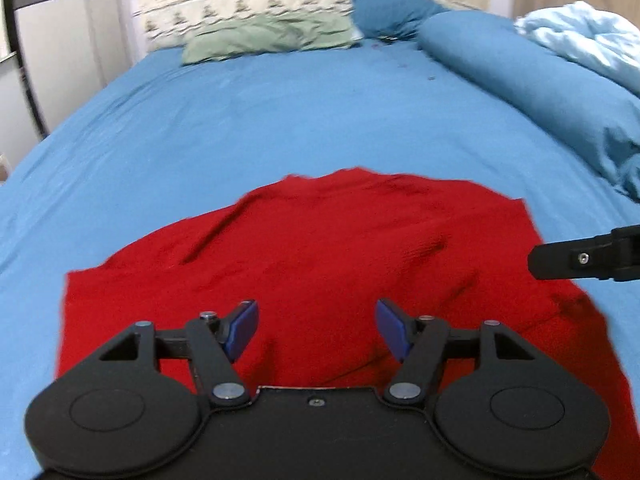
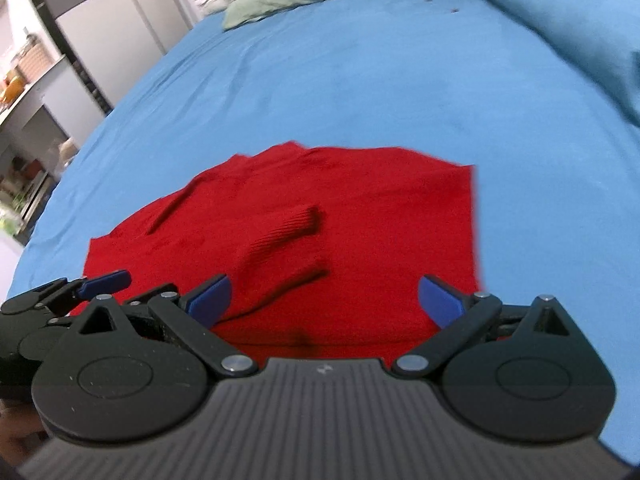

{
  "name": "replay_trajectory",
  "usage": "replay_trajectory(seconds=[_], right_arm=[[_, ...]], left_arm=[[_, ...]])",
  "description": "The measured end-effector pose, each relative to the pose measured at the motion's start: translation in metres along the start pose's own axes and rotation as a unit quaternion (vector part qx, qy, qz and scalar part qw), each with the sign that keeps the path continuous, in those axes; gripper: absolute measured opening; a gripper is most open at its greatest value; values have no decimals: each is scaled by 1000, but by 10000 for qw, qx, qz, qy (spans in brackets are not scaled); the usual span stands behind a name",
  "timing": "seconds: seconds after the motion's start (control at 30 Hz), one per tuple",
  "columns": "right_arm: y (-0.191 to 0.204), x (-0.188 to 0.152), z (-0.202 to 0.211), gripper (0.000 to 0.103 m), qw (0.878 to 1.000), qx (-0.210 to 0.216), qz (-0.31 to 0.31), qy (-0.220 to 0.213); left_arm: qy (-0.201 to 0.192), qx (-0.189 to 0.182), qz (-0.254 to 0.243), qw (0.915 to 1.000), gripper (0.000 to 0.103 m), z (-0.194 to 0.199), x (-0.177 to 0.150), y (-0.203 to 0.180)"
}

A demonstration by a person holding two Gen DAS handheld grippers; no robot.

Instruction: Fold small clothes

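Observation:
A small red knit sweater (image 1: 320,248) lies flat on the blue bed sheet (image 1: 240,120), partly folded. In the right wrist view the sweater (image 2: 360,200) has a ribbed sleeve cuff (image 2: 298,224) laid across its middle. My left gripper (image 1: 316,326) is open and empty, hovering over the sweater's near edge. My right gripper (image 2: 324,300) is open and empty above the sweater's near edge. The right gripper's finger (image 1: 580,260) shows at the right edge of the left wrist view. The left gripper's fingers (image 2: 106,280) show at the left of the right wrist view.
A green pillow (image 1: 276,38) and a cream patterned pillow (image 1: 248,4) lie at the head of the bed. A blue rolled duvet (image 1: 520,80) and a pale blue blanket (image 1: 588,36) lie along the right. A shelf and a cabinet (image 2: 44,92) stand left of the bed.

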State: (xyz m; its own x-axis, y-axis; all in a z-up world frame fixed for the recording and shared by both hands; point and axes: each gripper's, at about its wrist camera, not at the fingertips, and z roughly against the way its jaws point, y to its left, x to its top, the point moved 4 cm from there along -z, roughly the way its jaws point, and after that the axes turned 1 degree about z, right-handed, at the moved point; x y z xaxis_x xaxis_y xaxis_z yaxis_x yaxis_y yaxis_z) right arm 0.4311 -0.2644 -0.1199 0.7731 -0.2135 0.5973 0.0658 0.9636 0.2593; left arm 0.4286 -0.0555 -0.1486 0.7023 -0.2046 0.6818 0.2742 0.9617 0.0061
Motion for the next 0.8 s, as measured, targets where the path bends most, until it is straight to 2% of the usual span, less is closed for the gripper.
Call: replay_trajectory(seconds=[0.17,0.37,0.43,0.6,0.67,0.73,0.8], right_arm=[[29,-10,-29,103,9999,11,-114,127],[47,-29,-55,102,9994,-328,-24,77],[47,-31,-61,91,9992,-399,-50,33],[49,-25,-68,76,9986,-488,-49,-183],[49,-21,-73,72,9983,-558,-22,-167],[49,-18,-79,59,9971,-750,28,-101],[48,-19,-83,54,9959,-889,116,-77]], left_arm=[[210,236,118,9994,70,1,-13,38],[324,560,274,9975,70,3,-42,77],[366,652,372,9965,70,4,-50,89],[307,933,524,9938,70,15,-67,111],[297,1048,566,9924,70,17,-73,119],[281,1230,603,9902,70,18,-81,126],[318,1368,646,9880,70,17,-88,132]])
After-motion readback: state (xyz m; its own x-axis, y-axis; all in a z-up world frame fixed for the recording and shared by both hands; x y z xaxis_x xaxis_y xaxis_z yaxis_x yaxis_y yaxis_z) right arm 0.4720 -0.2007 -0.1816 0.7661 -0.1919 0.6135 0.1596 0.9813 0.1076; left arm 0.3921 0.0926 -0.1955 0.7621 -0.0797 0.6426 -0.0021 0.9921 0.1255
